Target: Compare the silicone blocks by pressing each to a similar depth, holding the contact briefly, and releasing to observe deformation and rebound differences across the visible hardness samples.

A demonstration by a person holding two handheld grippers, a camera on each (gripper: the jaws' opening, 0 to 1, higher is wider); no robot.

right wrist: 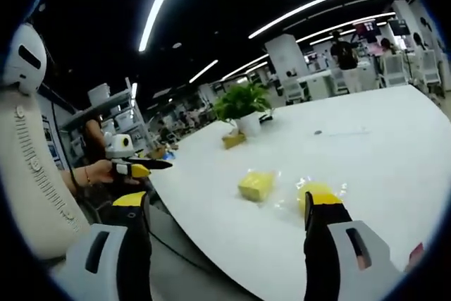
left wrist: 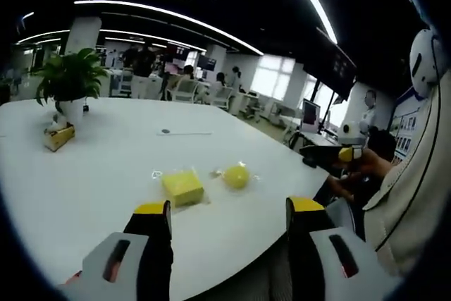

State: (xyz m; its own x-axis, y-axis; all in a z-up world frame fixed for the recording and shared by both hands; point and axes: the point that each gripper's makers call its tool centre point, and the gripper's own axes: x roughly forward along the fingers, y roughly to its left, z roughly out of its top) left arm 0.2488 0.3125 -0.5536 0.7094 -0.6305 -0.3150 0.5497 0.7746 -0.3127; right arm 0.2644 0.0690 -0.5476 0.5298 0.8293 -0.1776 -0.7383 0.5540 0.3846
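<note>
**Yellow silicone samples waiting, both claws apart**

Yellow silicone lay in two pieces on the white surface (left wrist: pixel 91 174), near its close edge: a square block (left wrist: pixel 182 187) on the left and a rounder piece (left wrist: pixel 236 176) just beside it on the right, each seemingly in clear wrapping. They sat apart, probably so each could be pressed alone. The left claw (left wrist: pixel 229 211) hovered before them, wide open and holding nothing. The right claw (right wrist: pixel 229 209) was also wide open and empty, short of the samples. Pressing had not yet begun, I judged.
</note>
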